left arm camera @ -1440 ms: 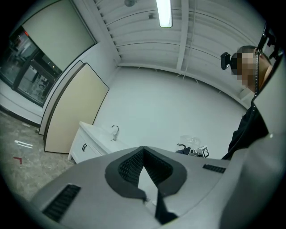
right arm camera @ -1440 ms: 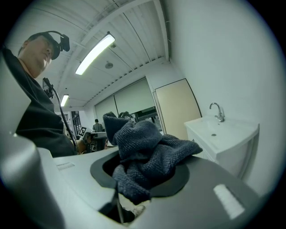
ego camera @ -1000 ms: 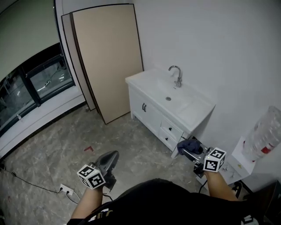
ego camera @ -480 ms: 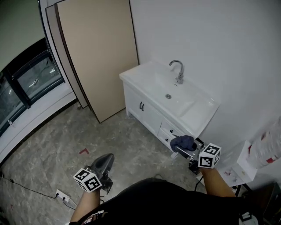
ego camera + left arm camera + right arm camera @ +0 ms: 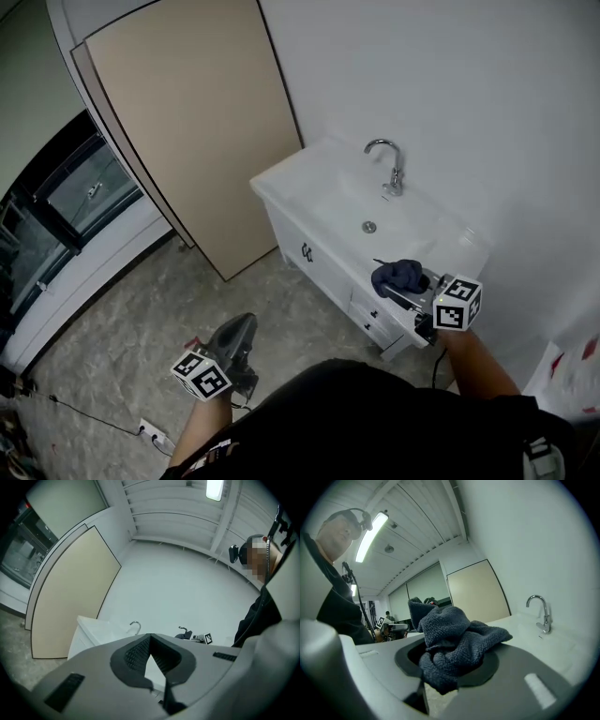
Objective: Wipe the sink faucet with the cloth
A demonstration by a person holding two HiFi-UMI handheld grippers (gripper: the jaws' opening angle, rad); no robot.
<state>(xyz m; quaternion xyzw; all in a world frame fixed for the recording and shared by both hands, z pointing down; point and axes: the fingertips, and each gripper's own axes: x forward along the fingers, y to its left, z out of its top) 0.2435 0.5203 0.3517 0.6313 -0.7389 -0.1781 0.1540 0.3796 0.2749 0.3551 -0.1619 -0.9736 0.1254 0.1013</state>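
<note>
**Cloth pinched in right tool, close to the sink, faucet not yet touched**

The right tool [image 5: 405, 291] was pinching a dark blue-grey cloth [image 5: 397, 274]. Its jaws stood partly apart with the bunched cloth filling the gap and spilling over the tips. In the head view, tool and cloth were by the near front corner of the white sink [image 5: 281, 178]. Contact with the sink could not be told. The chrome faucet [image 5: 387, 164] stood upright at the back of the sink against the white wall [image 5: 450, 84], well apart from the cloth. A drain [image 5: 368, 227] showed in the basin.

The left tool [image 5: 236, 336] was pressed together with nothing between its jaws. It was held low over the floor [image 5: 122, 319], well left of the sink and pointing roughly level.

The white cabinet [image 5: 314, 258] under the sink had dark handles. A tan board [image 5: 197, 131] leaned on the wall just left of the sink. A dark-framed window [image 5: 56, 206] was at far left. A white socket strip [image 5: 150, 434] with a cable lay on the floor.
</note>
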